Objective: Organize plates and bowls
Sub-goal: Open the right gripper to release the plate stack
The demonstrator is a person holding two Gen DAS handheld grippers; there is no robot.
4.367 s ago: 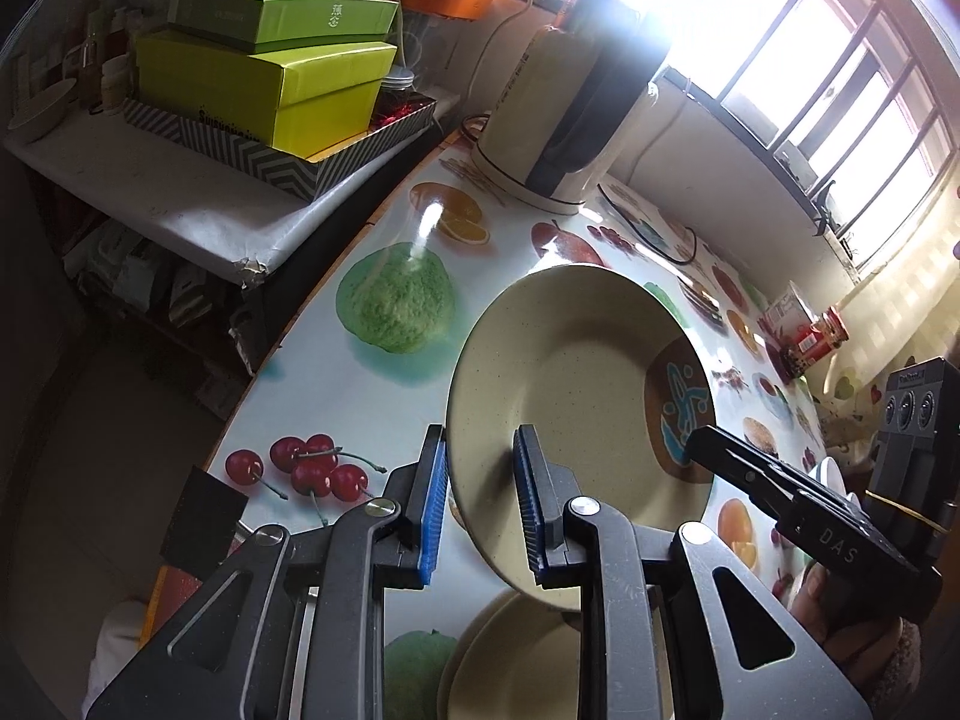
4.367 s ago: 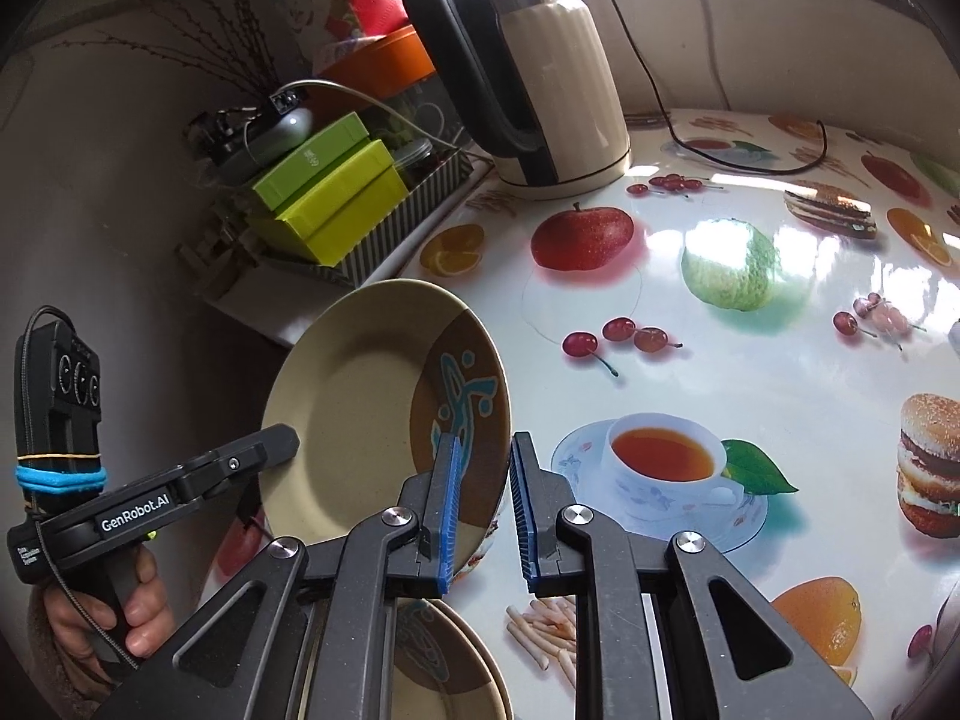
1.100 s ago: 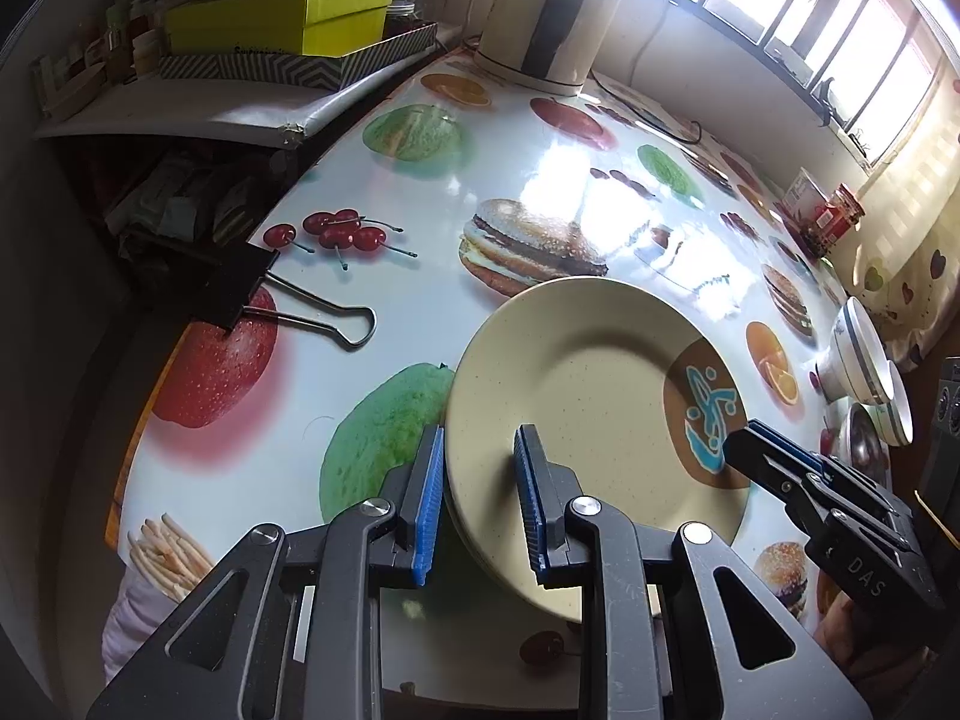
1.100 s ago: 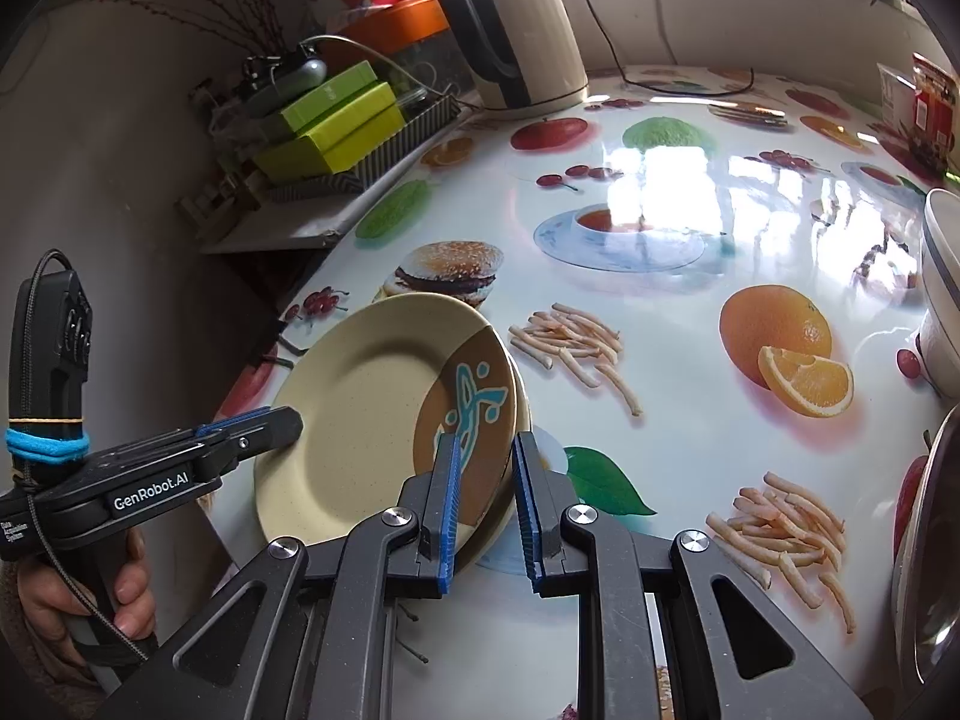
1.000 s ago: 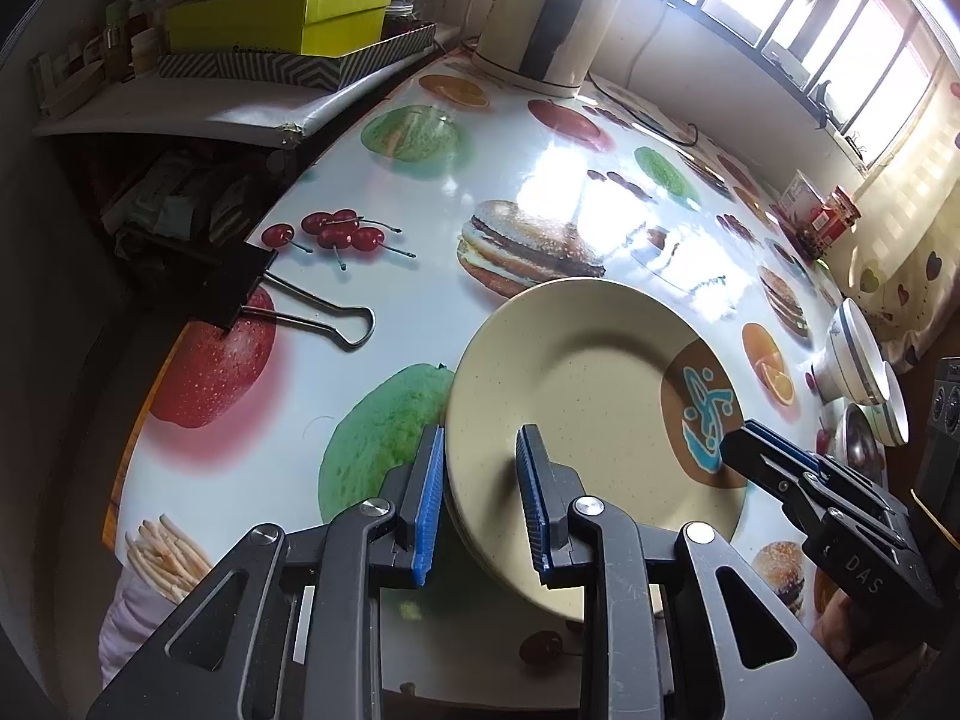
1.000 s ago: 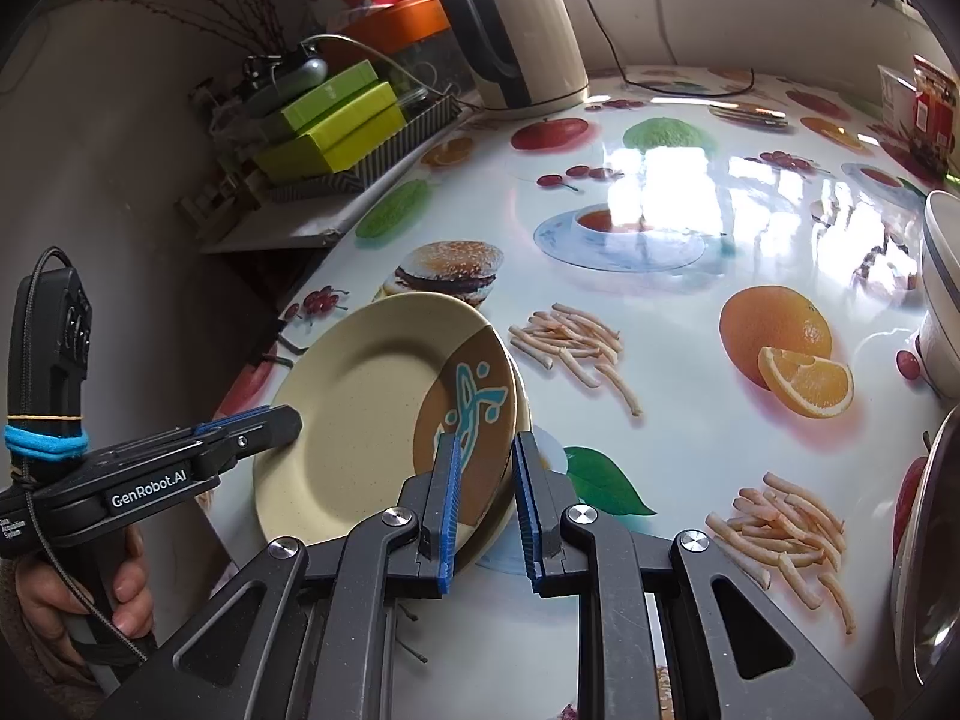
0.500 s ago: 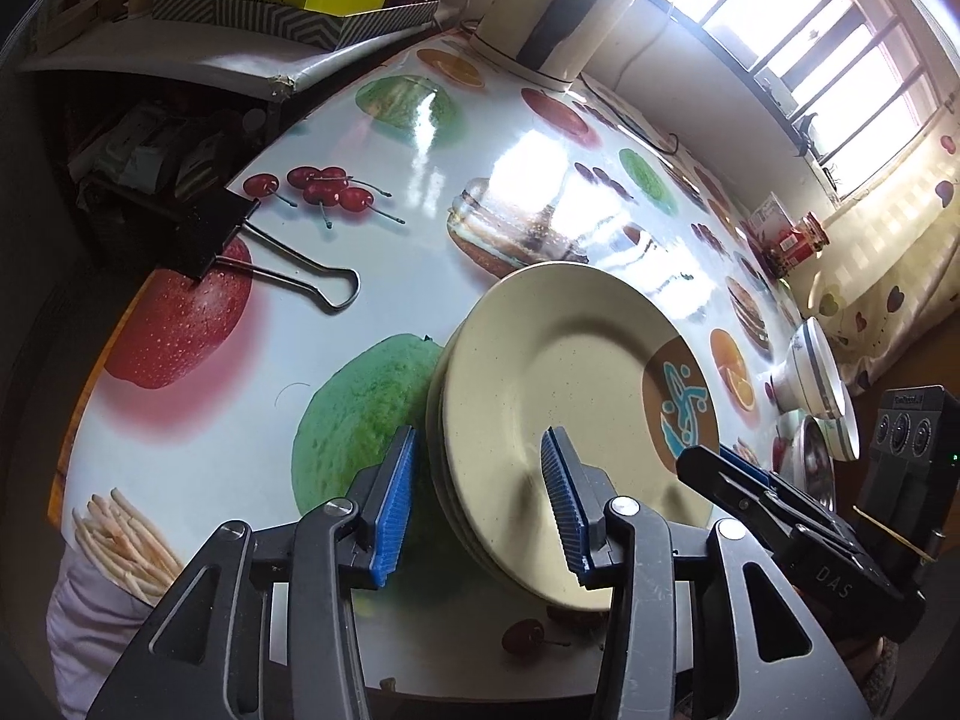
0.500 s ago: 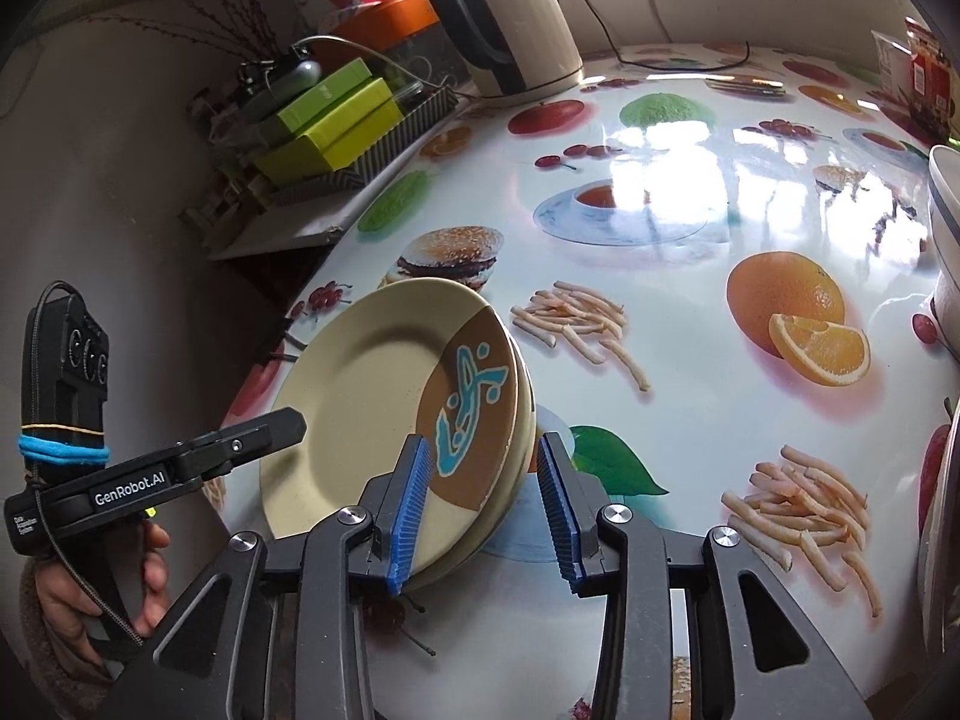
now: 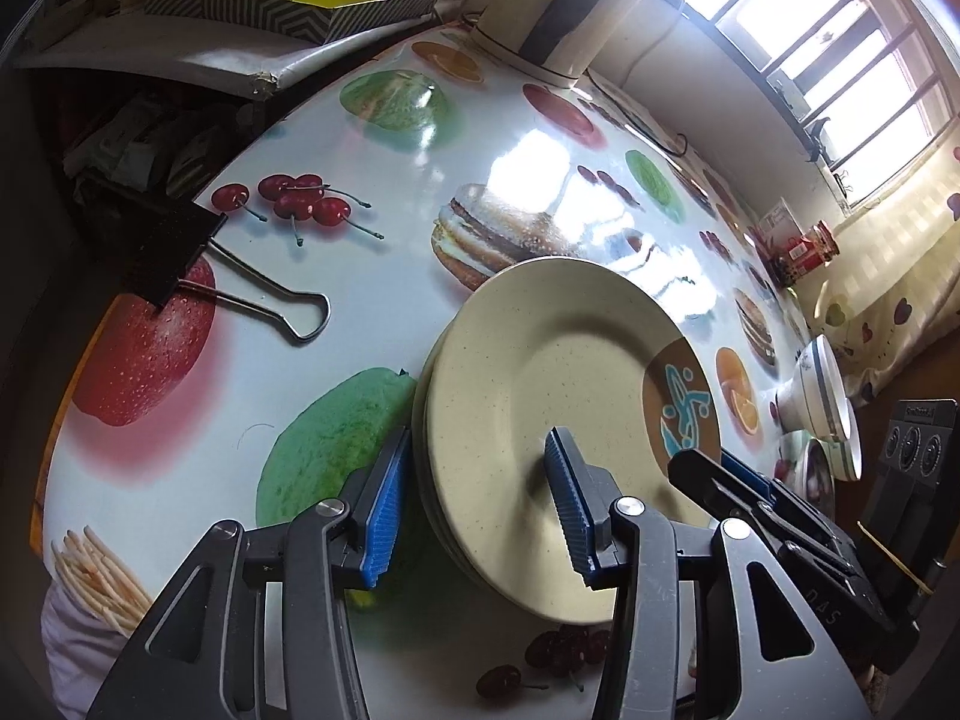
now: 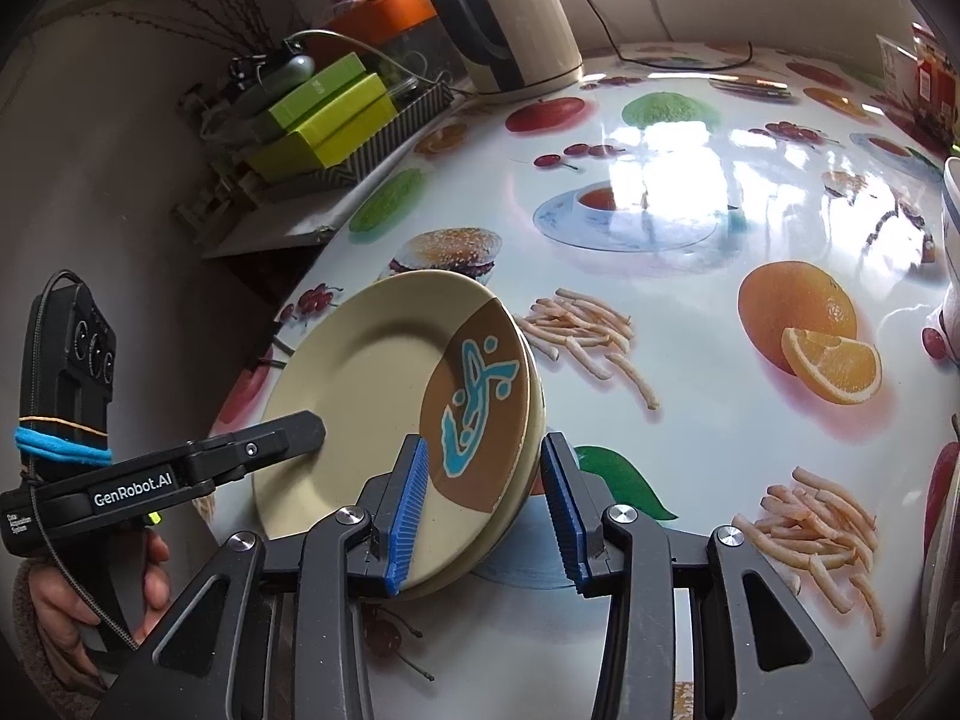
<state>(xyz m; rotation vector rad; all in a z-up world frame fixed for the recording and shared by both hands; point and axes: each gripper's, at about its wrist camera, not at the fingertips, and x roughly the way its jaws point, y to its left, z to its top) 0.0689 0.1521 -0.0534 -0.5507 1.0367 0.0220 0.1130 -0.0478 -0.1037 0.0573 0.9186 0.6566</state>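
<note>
Two grippers, left (image 9: 474, 504) and right (image 10: 483, 507), just spread, are seen straddling stacked plates (image 10: 384, 396) on a glossy tablecloth (image 10: 690, 360) below a window (image 9: 840, 54).

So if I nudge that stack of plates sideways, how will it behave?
The stack of plates looks rigid, so it likely moves as one. The glossy tablecloth suggests easy sliding. The top plate sits slightly offset, so it may shift.
</note>
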